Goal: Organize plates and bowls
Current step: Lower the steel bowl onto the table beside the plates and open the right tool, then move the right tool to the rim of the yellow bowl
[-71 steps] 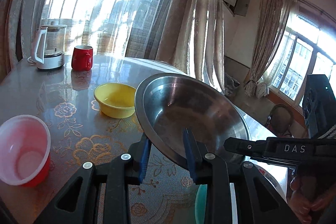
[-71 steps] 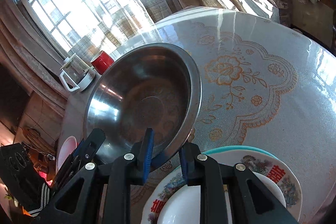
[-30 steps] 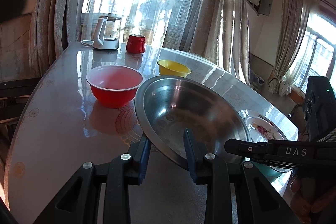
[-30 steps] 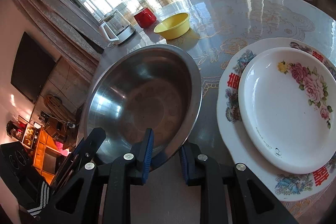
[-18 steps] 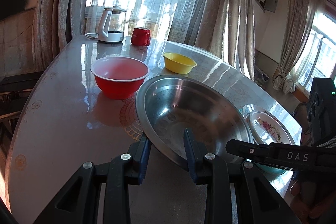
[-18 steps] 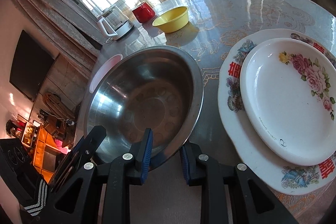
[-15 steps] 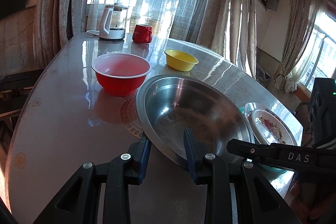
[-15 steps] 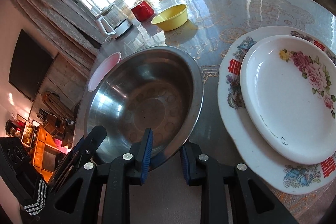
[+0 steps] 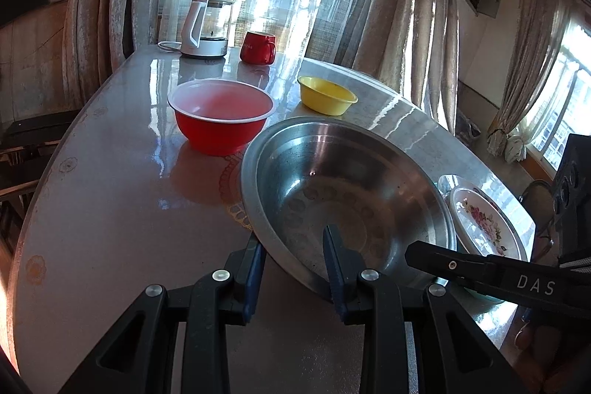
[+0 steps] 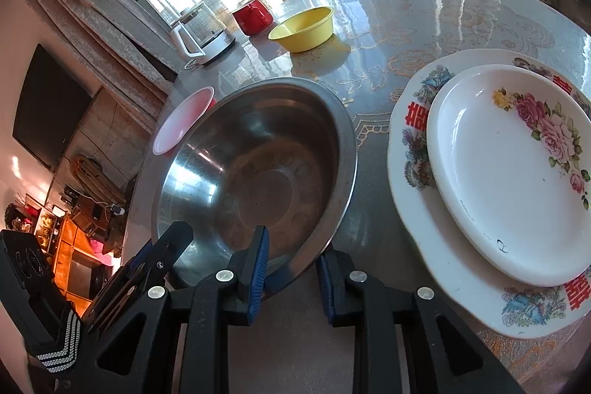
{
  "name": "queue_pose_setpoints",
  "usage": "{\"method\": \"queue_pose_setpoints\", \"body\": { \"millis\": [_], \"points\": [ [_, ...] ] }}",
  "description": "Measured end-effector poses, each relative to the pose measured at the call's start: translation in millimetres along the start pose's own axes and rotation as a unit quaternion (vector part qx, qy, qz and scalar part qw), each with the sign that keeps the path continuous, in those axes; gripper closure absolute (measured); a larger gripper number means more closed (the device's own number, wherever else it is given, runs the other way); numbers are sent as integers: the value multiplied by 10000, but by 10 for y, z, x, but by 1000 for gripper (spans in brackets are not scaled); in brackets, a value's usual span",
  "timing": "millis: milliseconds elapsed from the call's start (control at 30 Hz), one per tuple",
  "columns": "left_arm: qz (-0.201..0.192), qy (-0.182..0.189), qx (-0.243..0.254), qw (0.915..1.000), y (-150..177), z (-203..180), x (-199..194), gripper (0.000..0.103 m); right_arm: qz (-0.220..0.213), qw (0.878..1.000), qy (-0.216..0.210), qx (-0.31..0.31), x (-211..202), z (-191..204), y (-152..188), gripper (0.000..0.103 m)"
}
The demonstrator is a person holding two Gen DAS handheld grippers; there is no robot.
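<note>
A large steel bowl (image 9: 343,194) is held by both grippers at its near rim, low over the table. My left gripper (image 9: 295,255) is shut on the rim, one finger inside and one outside. My right gripper (image 10: 291,255) is shut on the rim too (image 10: 258,172). A red bowl (image 9: 221,115) and a yellow bowl (image 9: 327,95) stand beyond it. A white rose plate (image 10: 513,172) lies stacked on a larger patterned plate (image 10: 413,150) to the right of the steel bowl.
A glass kettle (image 9: 207,26) and a red mug (image 9: 258,48) stand at the far edge of the table (image 9: 110,209) by the curtained window. The table's left edge curves close. A teal dish edge (image 9: 480,296) shows under the plates.
The steel bowl, held by both grippers, has come down towards the table beside the stacked plates and moved a little nearer the red bowl. Both grips are unchanged.
</note>
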State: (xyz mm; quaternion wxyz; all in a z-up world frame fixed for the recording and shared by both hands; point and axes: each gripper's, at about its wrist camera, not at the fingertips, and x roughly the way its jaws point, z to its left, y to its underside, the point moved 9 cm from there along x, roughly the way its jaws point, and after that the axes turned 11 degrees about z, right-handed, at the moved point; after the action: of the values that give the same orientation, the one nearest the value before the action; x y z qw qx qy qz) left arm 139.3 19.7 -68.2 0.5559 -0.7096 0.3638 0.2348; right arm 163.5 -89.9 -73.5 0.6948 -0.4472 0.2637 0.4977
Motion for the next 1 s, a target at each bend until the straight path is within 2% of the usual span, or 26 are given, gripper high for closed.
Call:
{"method": "queue_pose_setpoints", "body": {
  "millis": [133, 467, 567, 633, 700, 800, 867, 1000],
  "points": [
    [55, -4, -30, 10000, 41, 18, -4, 71, -20, 10000, -54, -22, -49, 27, 11, 73],
    [1, -4, 8, 10000, 36, -8, -14, 65, -190, 9996, -178, 90, -147, -86, -33, 73],
    [9, -131, 86, 9999, -13, -50, 12, 65, -190, 9997, -155, 72, -132, -93, -5, 74],
    [91, -162, 79, 9998, -31, -54, 45, 62, -212, 9990, -341, 201, -160, -100, 2, 74],
    [200, -94, 60, 9997, -23, -46, 64, 55, -301, 9984, -421, 244, -224, -106, -13, 74],
    [241, 24, -119, 9996, -10, -1, 18, 45, -556, 9977, -310, 218, -366, -151, -58, 73],
    [209, 54, -230, 9995, -21, 44, -38, 43, -711, 9969, -232, 255, -452, -212, -91, 73],
    [127, -60, -392, 9991, -63, 133, -138, 34, -863, 9956, -209, 312, -543, -307, -150, 73]
  ]
}}
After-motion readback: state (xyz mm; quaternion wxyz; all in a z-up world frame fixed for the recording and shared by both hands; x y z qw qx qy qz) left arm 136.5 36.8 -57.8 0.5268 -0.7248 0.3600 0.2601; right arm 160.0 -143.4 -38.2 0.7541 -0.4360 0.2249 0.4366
